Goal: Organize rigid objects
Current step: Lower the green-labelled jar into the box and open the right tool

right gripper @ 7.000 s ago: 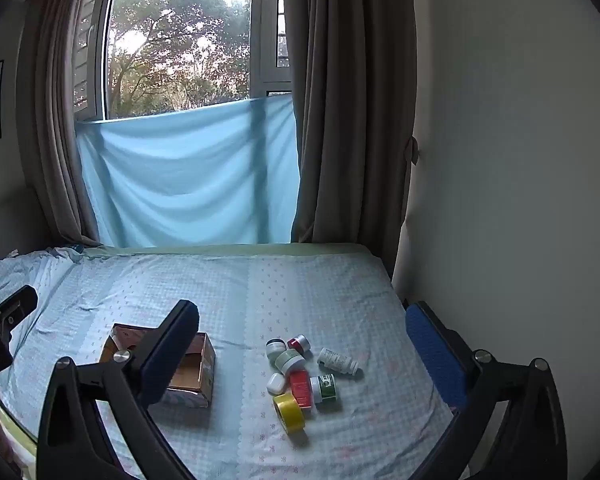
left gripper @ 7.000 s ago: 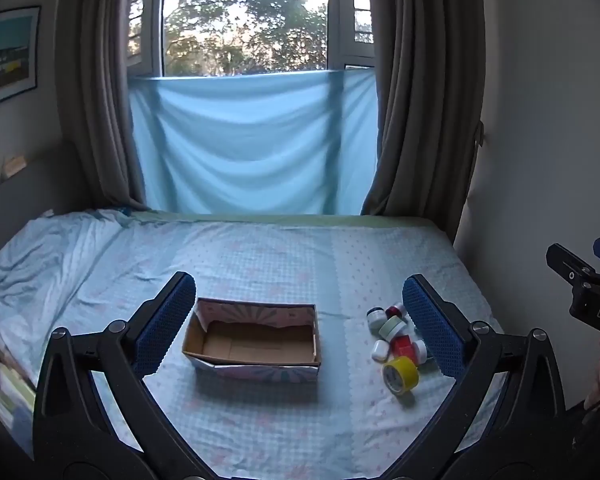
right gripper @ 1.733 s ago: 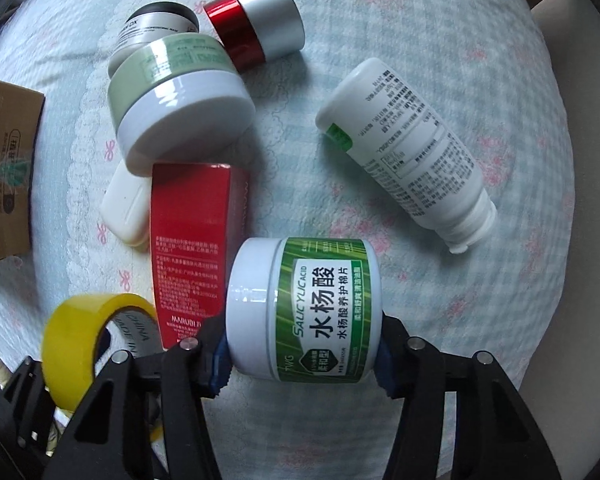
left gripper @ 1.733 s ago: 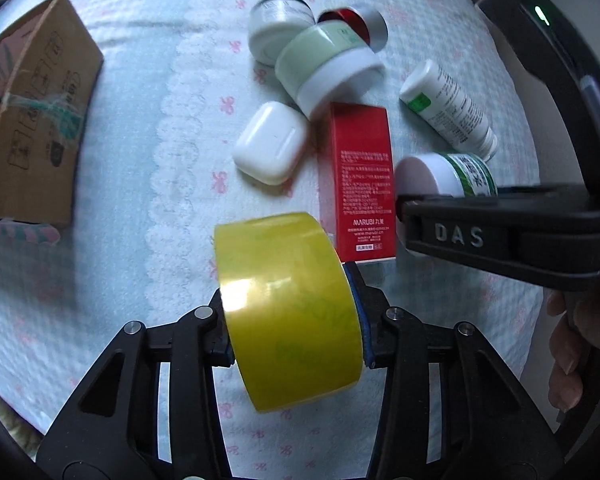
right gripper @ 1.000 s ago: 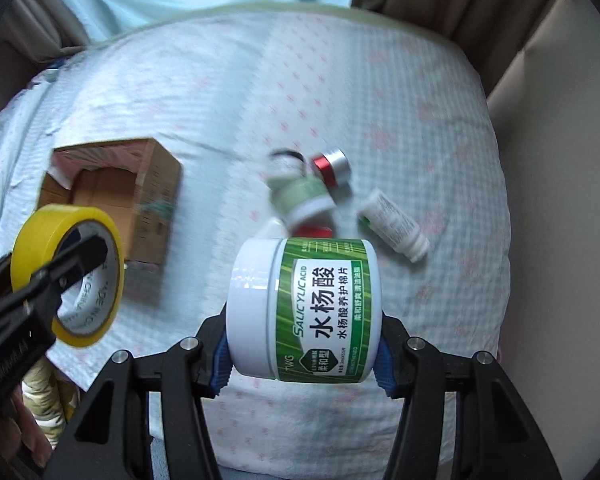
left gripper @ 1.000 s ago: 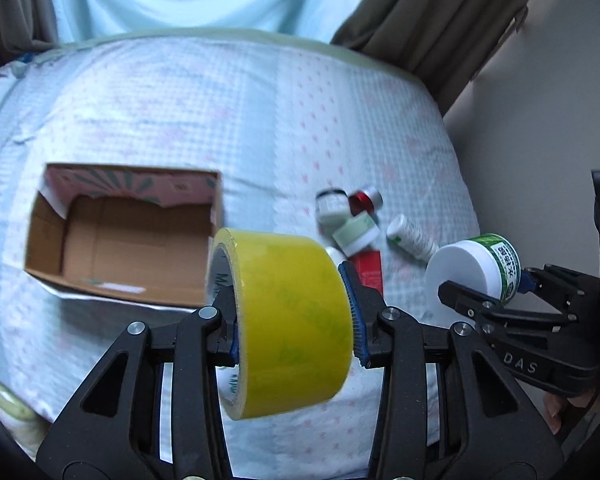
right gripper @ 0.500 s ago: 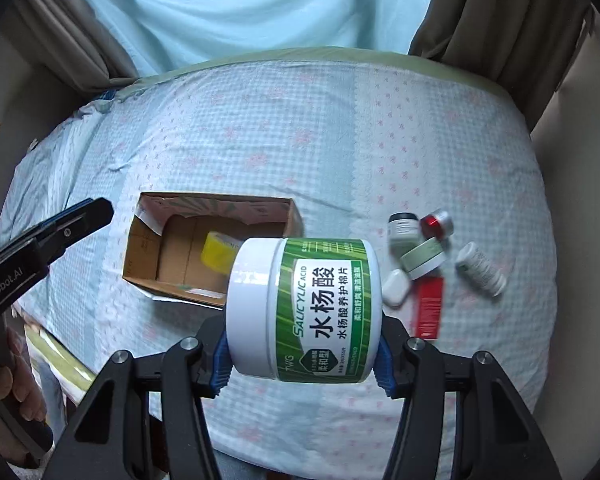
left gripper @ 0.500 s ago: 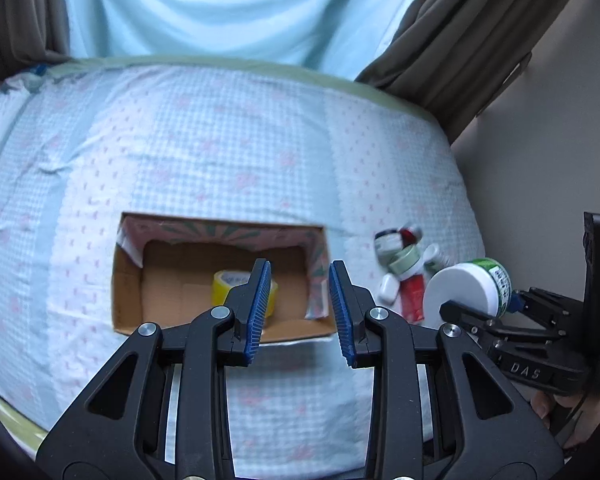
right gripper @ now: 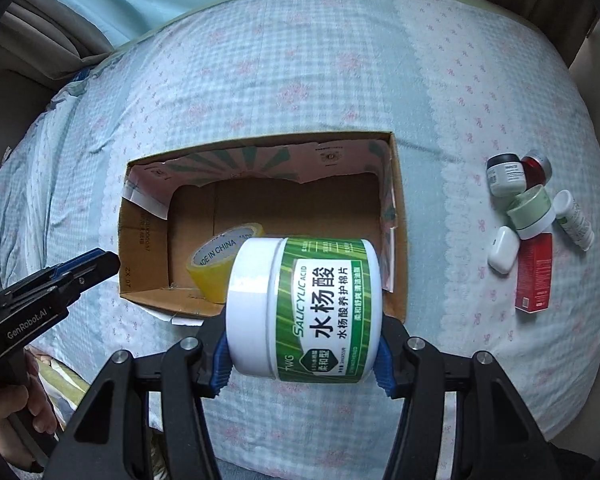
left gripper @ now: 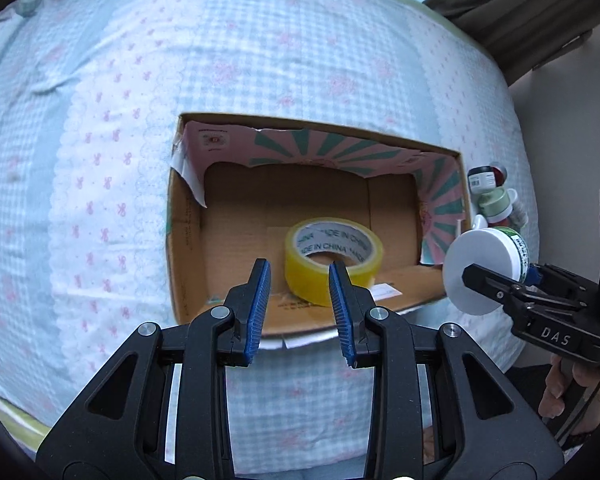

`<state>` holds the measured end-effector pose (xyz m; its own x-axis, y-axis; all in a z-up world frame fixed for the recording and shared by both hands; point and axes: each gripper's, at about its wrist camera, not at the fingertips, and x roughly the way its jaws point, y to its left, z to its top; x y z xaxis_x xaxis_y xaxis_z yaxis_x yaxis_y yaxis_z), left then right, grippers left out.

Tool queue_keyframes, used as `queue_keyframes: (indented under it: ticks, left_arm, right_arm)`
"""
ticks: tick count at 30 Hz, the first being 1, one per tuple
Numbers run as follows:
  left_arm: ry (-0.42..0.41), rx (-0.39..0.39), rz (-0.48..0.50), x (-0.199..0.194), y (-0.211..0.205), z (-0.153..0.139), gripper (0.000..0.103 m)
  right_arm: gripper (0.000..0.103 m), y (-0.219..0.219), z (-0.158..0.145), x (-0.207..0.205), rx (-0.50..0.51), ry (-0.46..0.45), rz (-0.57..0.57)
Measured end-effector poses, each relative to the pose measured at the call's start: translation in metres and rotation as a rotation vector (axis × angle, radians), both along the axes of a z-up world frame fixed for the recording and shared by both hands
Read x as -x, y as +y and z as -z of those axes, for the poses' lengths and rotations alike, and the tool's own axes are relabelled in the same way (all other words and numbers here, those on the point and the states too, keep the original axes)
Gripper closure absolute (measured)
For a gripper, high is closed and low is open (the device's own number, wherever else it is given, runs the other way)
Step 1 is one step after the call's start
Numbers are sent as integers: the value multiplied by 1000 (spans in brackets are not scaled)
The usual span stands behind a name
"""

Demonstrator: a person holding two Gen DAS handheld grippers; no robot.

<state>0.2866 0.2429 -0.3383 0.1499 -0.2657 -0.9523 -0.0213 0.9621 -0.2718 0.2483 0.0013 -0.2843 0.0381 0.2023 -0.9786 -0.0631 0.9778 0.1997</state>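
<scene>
Left wrist view
Left tool (left gripper: 300, 280): blue pads spread, gripping nothing, poised over the near wall of the cardboard box (left gripper: 186, 240).
Yellow tape roll (left gripper: 332, 264): lying flat on the box floor, near the front wall, seen just beyond the pads.
Right tool (left gripper: 496, 276): at the right edge, pinching a white jar (left gripper: 482, 266) beside the box's right wall.
Bed (left gripper: 100, 160): checked blue sheet under the box.

Right wrist view
Right tool (right gripper: 302, 364): pads pressed onto the white jar (right gripper: 304, 312) with green label, held above the box's near right corner.
Cardboard box (right gripper: 398, 216): open, tape roll (right gripper: 216, 260) inside.
Loose items: small jars (right gripper: 506, 174), earbud case (right gripper: 504, 250), red carton (right gripper: 536, 272) and bottle (right gripper: 576, 220) clustered on the bed, right of the box.
Left tool (right gripper: 88, 266): at the box's left; its opening cannot be judged here.
</scene>
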Motion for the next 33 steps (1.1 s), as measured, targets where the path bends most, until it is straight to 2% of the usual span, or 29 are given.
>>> queue_keyframes:
  ticks: [5, 8, 9, 10, 11, 12, 13, 14, 15, 16, 21, 25, 33]
  left_arm:
    - [18, -10, 31, -14, -7, 20, 76]
    - [-2, -53, 69, -22, -14, 25, 74]
    - [-10, -66, 78, -25, -16, 27, 60]
    - [-13, -79, 86, -27, -18, 29, 40]
    - [-11, -85, 91, -30, -19, 32, 3]
    - [-15, -84, 94, -33, -20, 34, 0]
    - [-13, -86, 101, -35, -22, 37, 0]
    - [-6, -90, 109, -37, -24, 40, 0]
    - [1, -99, 118, -39, -25, 43, 0]
    - [3, -108, 127, -41, -26, 45, 0]
    - [16, -121, 134, -38, -26, 50, 0]
    - [12, -120, 122, -33, -23, 46, 0]
    - [-31, -125, 107, -15, -17, 15, 0]
  right_arm:
    - [51, 13, 35, -11, 20, 41, -14]
    - [51, 13, 51, -20, 25, 73, 12]
    - [51, 12, 54, -23, 23, 77, 20]
    - [51, 12, 57, -27, 19, 78, 29]
    - [51, 12, 60, -30, 15, 76, 32]
    - [51, 12, 62, -35, 15, 69, 31]
    - [46, 14, 64, -38, 27, 66, 27]
    - [23, 15, 67, -42, 52, 65, 19]
    - [9, 16, 68, -44, 64, 59, 13]
    - [0, 17, 69, -46, 65, 54, 4]
    - [0, 15, 73, -47, 56, 39, -1]
    - [0, 7, 72, -42, 40, 47, 41]
    - [0, 6, 48, -28, 47, 20, 45]
